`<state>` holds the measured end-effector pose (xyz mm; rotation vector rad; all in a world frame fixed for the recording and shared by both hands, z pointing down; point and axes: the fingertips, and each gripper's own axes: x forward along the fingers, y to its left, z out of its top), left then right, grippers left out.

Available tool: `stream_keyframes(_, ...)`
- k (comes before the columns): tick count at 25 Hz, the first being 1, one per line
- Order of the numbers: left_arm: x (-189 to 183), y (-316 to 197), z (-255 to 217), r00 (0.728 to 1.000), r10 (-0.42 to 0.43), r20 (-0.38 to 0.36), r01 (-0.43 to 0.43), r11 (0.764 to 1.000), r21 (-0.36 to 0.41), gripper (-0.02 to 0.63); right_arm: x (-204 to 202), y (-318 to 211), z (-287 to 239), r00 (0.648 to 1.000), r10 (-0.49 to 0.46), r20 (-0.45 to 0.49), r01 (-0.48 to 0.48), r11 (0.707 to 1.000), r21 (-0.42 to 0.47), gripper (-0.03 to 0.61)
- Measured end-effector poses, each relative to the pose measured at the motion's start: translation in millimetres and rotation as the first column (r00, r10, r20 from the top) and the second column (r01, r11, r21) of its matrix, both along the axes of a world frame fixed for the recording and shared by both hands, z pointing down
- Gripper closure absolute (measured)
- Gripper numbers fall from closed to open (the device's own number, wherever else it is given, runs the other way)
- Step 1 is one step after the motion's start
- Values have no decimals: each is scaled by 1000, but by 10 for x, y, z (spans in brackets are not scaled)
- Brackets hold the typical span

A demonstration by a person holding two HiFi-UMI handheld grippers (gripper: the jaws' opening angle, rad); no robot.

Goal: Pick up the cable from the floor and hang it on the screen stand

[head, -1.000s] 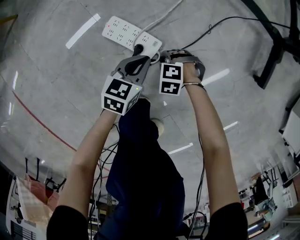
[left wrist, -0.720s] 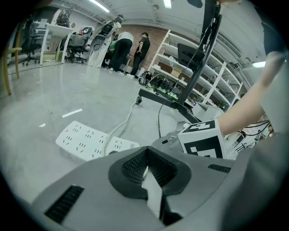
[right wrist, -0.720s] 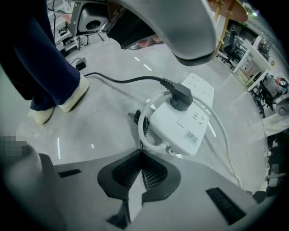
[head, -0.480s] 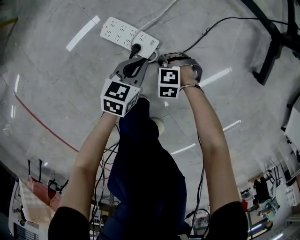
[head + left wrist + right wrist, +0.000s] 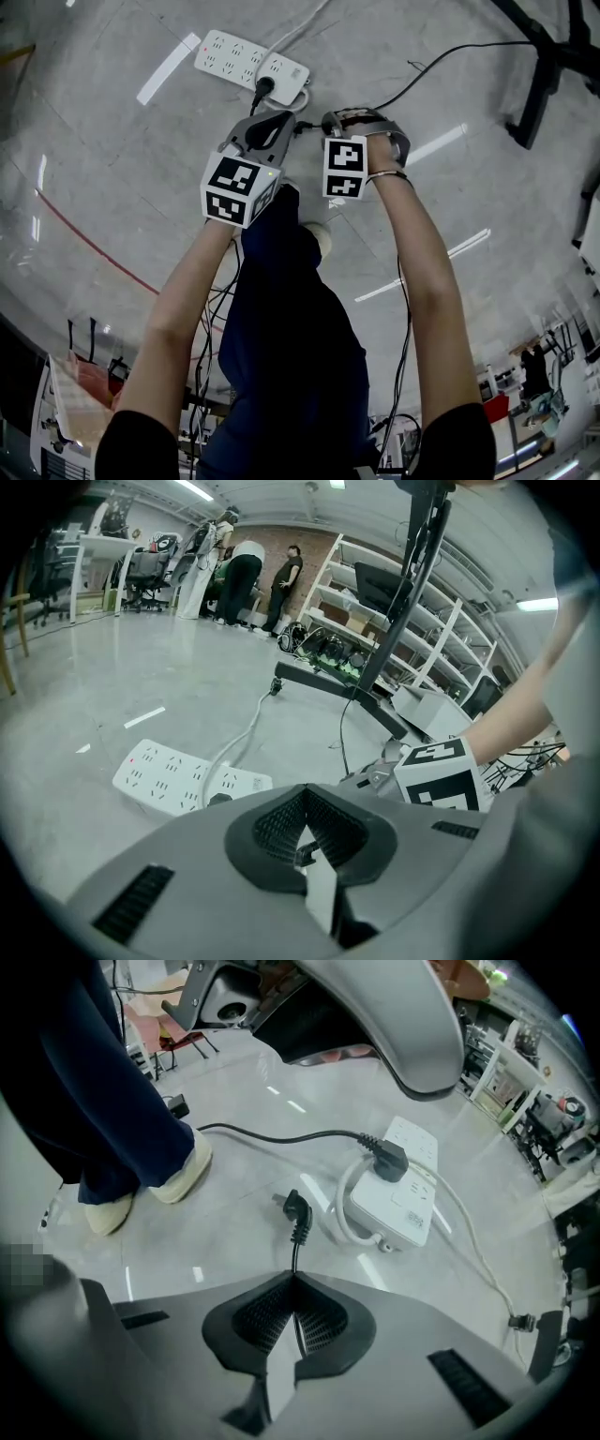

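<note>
A thin black cable hangs from my right gripper point(image 5: 293, 1279), which is shut on it; its plug end point(image 5: 297, 1211) dangles just past the jaws above the floor. In the head view the right gripper point(image 5: 330, 120) is level with my left gripper point(image 5: 284, 119), and the cable point(image 5: 441, 52) trails from it toward the black screen stand point(image 5: 548, 66). The left gripper point(image 5: 302, 829) has its jaws together; a small dark bit at the tip is unclear. The stand's post point(image 5: 403, 602) and base point(image 5: 328, 682) stand ahead of it.
A white power strip point(image 5: 234, 58) lies on the grey floor just beyond both grippers, with a black plug point(image 5: 389, 1159) in it and a white lead curling away. The person's shoes point(image 5: 178, 1171) are close below. Shelving point(image 5: 422, 621) and several people point(image 5: 239, 574) are in the background.
The power strip has drifted toward the top of the head view as both grippers lift slightly away from it. Both stay shut, and the right keeps the cable.
</note>
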<state>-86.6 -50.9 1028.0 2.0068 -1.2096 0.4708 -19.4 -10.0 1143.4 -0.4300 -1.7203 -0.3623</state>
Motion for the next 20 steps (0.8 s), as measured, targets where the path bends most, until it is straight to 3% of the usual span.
stream_keyframes(12,204,90,-633,998,63,7,-63,998,17,607,309,21,-765,988,154,33,-154,988,4,555)
stream_keyframes(20,368,172,-1055,994,105,9,-105,994,11,607,561,95,-1253,953,301,43,-301,953,-7,555)
